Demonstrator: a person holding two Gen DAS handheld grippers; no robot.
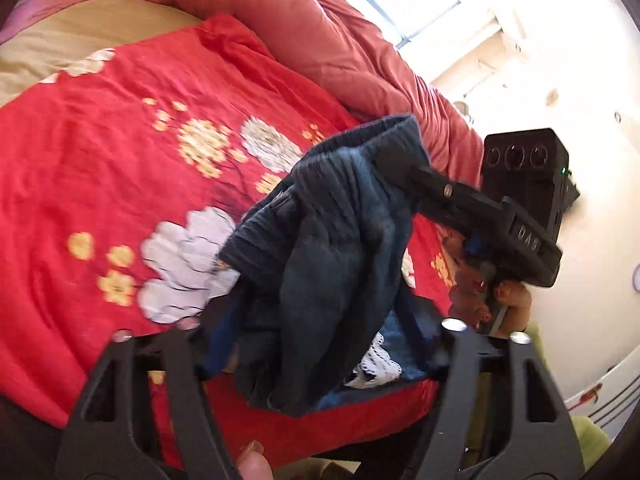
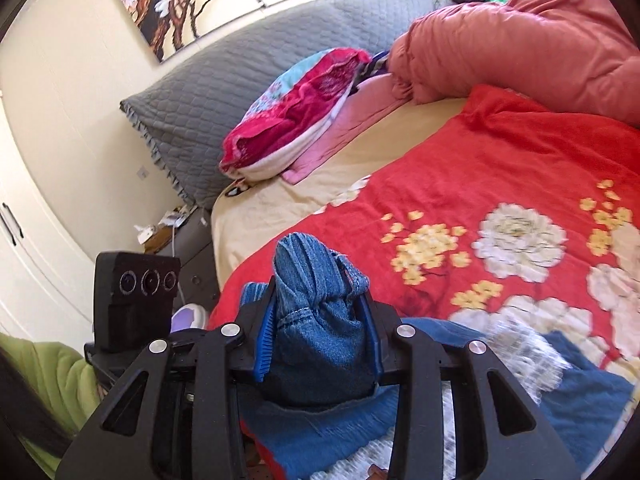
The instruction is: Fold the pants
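The pants (image 1: 320, 264), blue denim, hang bunched in the air above the red flowered bedspread (image 1: 120, 160), caught between two hand-held grippers. In the right wrist view, the right gripper (image 2: 320, 320) is clamped on a thick gathered wad of the pants (image 2: 320, 304); its blue-lined pads (image 2: 266, 340) press the cloth from both sides, and a knot of denim sticks up past the fingertips. The same gripper shows in the left wrist view, held by a hand (image 1: 496, 300), with its finger buried in the waistband end of the pants over the bedspread.

The left gripper (image 1: 320, 344) has the hanging cloth draped between its fingers. They stand well apart, and the denim covers the tips, so I cannot tell whether the pads press on the cloth.

A salmon-coloured quilt (image 2: 520, 40) lies rumpled along the far edge of the bedspread. A grey quilted pillow (image 2: 224, 92) leans against the wall beyond the bedspread, with folded pink and red cloths (image 2: 304, 112) in front of it.
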